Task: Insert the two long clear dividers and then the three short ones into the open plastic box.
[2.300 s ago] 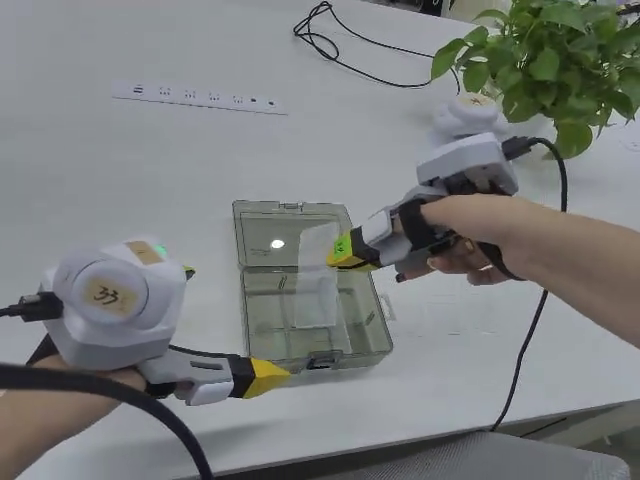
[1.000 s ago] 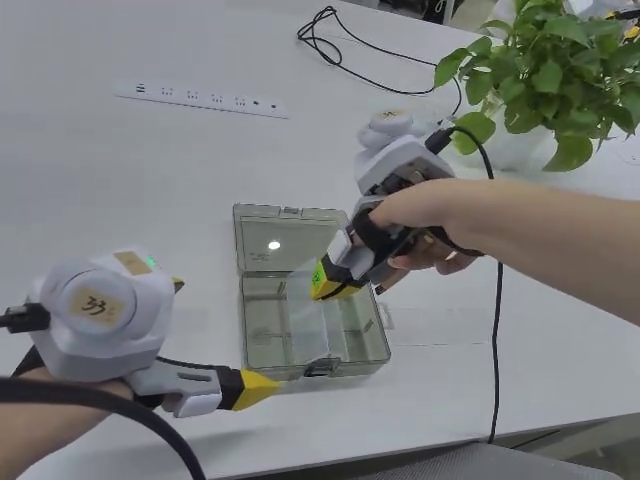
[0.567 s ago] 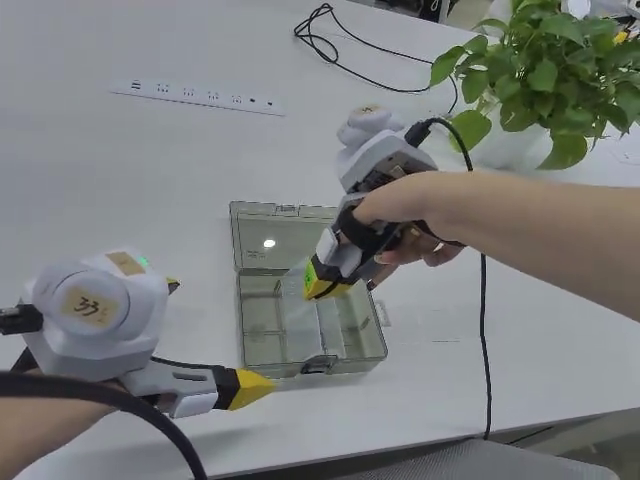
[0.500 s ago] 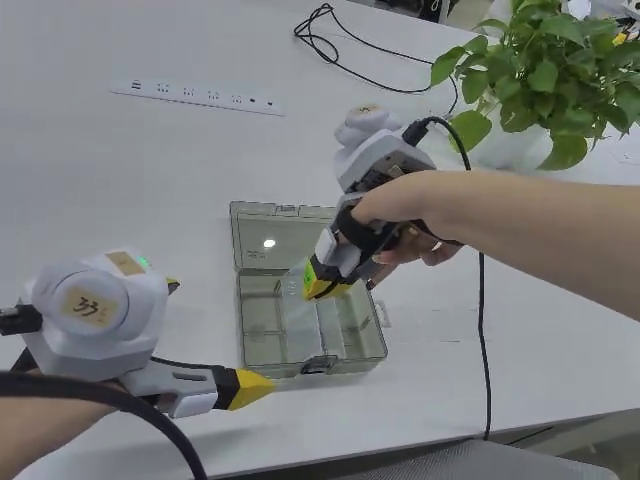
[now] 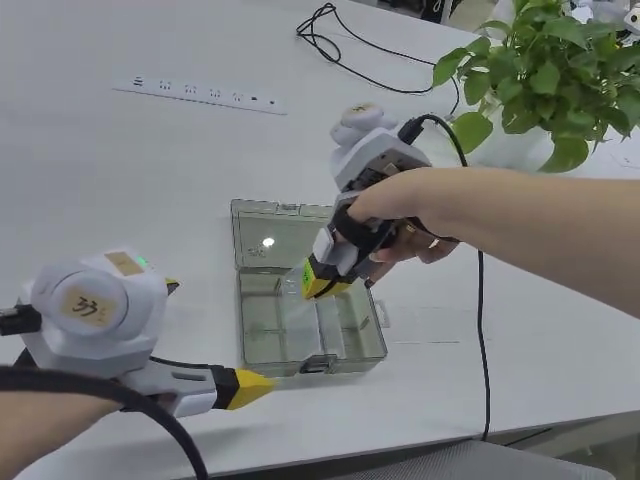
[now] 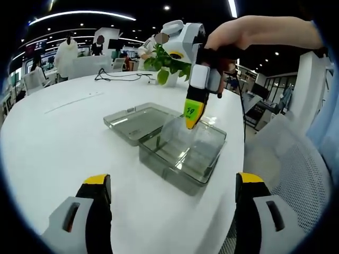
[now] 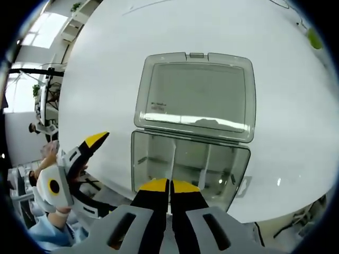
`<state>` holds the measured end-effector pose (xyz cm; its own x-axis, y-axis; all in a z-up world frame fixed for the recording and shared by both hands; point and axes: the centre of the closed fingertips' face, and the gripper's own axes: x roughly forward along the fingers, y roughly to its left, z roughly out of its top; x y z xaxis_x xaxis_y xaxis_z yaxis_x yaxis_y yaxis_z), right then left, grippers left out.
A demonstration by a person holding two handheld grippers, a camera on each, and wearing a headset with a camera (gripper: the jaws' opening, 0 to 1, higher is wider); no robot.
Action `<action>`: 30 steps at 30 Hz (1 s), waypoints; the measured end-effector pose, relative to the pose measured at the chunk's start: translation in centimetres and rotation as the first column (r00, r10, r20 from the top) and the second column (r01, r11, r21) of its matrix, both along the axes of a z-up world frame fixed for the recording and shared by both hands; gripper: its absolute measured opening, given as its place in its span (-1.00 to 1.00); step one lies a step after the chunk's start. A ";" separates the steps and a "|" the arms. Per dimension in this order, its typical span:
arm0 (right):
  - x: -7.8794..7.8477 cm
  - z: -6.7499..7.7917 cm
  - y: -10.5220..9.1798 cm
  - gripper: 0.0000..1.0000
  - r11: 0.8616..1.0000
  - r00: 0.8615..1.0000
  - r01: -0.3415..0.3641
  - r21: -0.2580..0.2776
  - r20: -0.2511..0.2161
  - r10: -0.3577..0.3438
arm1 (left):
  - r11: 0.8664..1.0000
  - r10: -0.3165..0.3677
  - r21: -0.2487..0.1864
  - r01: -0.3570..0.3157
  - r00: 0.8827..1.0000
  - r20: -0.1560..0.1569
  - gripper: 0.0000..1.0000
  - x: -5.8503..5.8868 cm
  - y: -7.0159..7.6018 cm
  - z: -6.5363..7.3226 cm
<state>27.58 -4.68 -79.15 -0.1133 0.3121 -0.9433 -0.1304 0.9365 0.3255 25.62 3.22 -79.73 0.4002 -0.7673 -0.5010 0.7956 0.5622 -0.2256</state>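
The right gripper (image 5: 322, 285) is clenched on a thin clear plastic divider (image 6: 175, 128), holding it low over the tray of the open smoky see-through plastic box (image 5: 243, 322) mid-table. The left gripper (image 5: 252, 384) hovers off the box's near left corner, jaws spread and empty. I'd judge a divider is going in. Next it needs lining up with the wall slots, then a straight push down.

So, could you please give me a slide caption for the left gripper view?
Right gripper holds a clear divider at the open box; left gripper open in front.
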 end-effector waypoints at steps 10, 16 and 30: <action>-0.3 0.0 0.5 -0.96 0.999 1.000 -0.025 -0.020 -0.011 0.025 | 1.000 0.014 -0.003 -0.014 1.000 -0.006 0.99 0.3 0.5 -0.3; -0.2 0.0 0.3 -0.96 0.999 0.999 -0.039 -0.035 -0.014 0.038 | 1.000 0.014 -0.005 -0.014 1.000 -0.011 0.99 0.2 0.5 -0.4; -0.8 0.0 1.4 -0.95 0.992 0.995 -0.097 -0.078 -0.001 0.098 | 1.000 0.008 -0.008 -0.009 1.000 -0.014 0.98 0.0 0.3 -0.5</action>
<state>26.77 -3.29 -79.12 -0.1366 0.2255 -0.9646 -0.2232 0.9417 0.2517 25.64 3.52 -80.18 0.3998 -0.7679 -0.5005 0.7876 0.5671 -0.2409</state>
